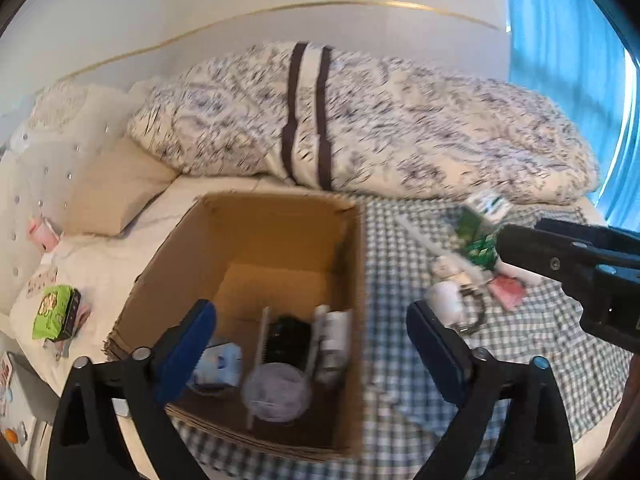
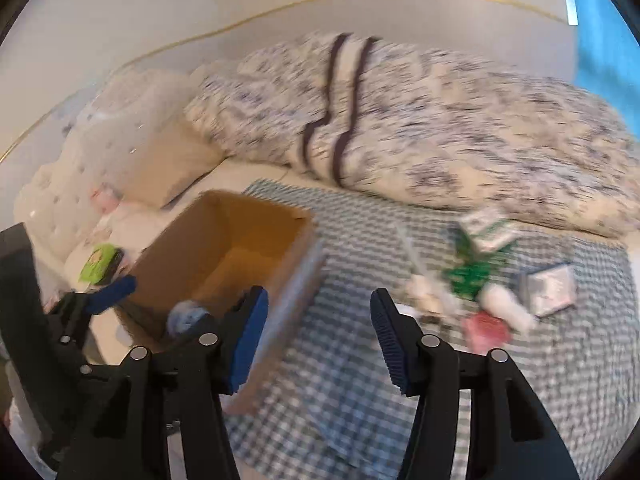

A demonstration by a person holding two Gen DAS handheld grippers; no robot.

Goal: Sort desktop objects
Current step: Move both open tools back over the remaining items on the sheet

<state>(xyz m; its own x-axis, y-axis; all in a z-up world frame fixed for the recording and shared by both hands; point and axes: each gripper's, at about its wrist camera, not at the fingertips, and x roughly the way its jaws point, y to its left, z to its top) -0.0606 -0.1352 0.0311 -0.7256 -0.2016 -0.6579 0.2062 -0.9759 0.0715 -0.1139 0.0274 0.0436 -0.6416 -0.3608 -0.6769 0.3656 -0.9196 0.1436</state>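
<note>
An open cardboard box [image 1: 352, 280] [image 2: 292, 260] stands on a checked cloth on a bed. Inside lie a clear round lid [image 1: 276, 392], a black item [image 1: 288, 338], a white item [image 1: 334, 340] and a blue-white pack [image 1: 220, 364]. My left gripper [image 1: 312, 350] hangs open over the box's near edge, holding nothing. My right gripper [image 2: 320, 340] is open and empty above the cloth, just right of the box. Further right lie a green-white carton [image 2: 486, 228], a green packet [image 2: 468, 274], a white bottle [image 2: 506, 304], a pink item [image 2: 486, 330] and a small grey box [image 2: 548, 286].
A patterned duvet [image 1: 380, 128] is heaped behind the box and cloth. A beige pillow [image 1: 116, 192] and a green snack box [image 1: 56, 312] lie left of the box. A blue curtain [image 1: 560, 60] hangs at the right. The checked cloth [image 2: 352, 392] is bare near me.
</note>
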